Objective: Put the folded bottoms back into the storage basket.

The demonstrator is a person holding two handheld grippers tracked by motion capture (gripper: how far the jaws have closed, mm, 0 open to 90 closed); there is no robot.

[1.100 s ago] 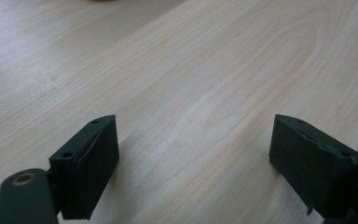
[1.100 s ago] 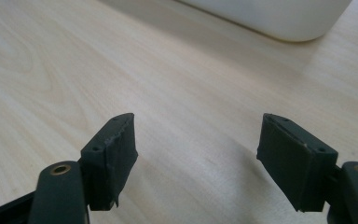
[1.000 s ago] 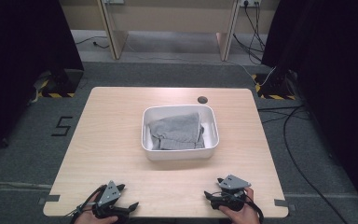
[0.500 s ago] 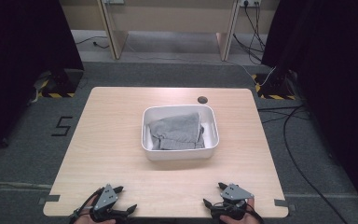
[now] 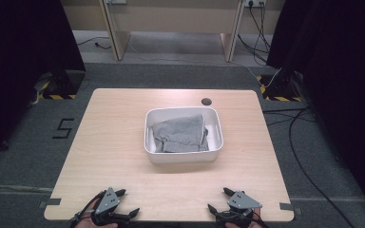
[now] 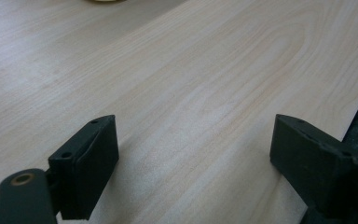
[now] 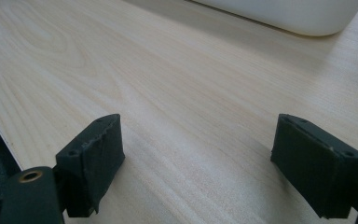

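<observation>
A white bin [image 5: 183, 159] stands at the middle of the wooden table [image 5: 114, 137], and a crumpled grey cloth [image 5: 180, 134] lies inside it. My left gripper [image 5: 128, 202] rests at the near edge on the left, open, with bare wood between its jaws [image 6: 193, 140]. At the near edge on the right is my right gripper [image 5: 217, 199]. Its jaws have just been opening and now stand wide, with nothing between them [image 7: 198, 140]. The bin's white wall [image 7: 284, 14] shows ahead of the right gripper.
A dark round cable hole [image 5: 206, 101] sits in the table behind the bin. Cables [image 5: 294, 137] trail over the grey floor to the right, and wooden desk legs [image 5: 116, 33] stand beyond the far edge.
The right gripper has slid a little toward the near edge and its jaws look wider. The left gripper, the bin and the cloth have stayed put.
</observation>
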